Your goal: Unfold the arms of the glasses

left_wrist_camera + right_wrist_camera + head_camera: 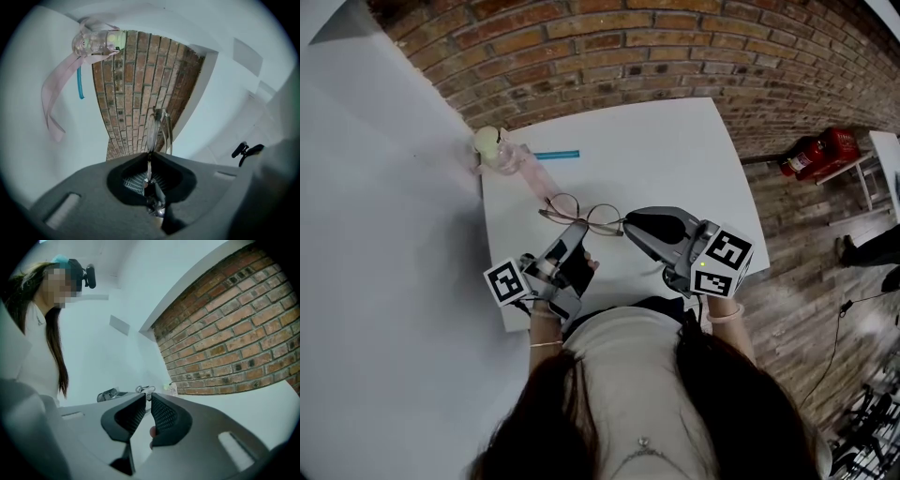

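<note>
Thin wire-rimmed glasses (pixel 581 212) lie low over the white table (pixel 675 150), between my two grippers. My left gripper (pixel 577 228) comes in from the near side and is shut on the frame; in the left gripper view the glasses (pixel 157 131) stand edge-on just past the left gripper (pixel 150 157), with thin metal pinched between its pads. My right gripper (pixel 628 225) meets the right end of the glasses. In the right gripper view the right gripper (pixel 146 398) has its jaws nearly together, and the glasses (pixel 145 390) sit right at the tips, apparently pinched by an arm.
A clear pink item with a yellow-green ball and pink ribbon (pixel 499 150) lies at the table's far left corner, with a blue stick (pixel 556 155) beside it. A white wall runs along the left and a brick wall (pixel 609 47) behind. A red object (pixel 820 152) sits on the wooden floor to the right.
</note>
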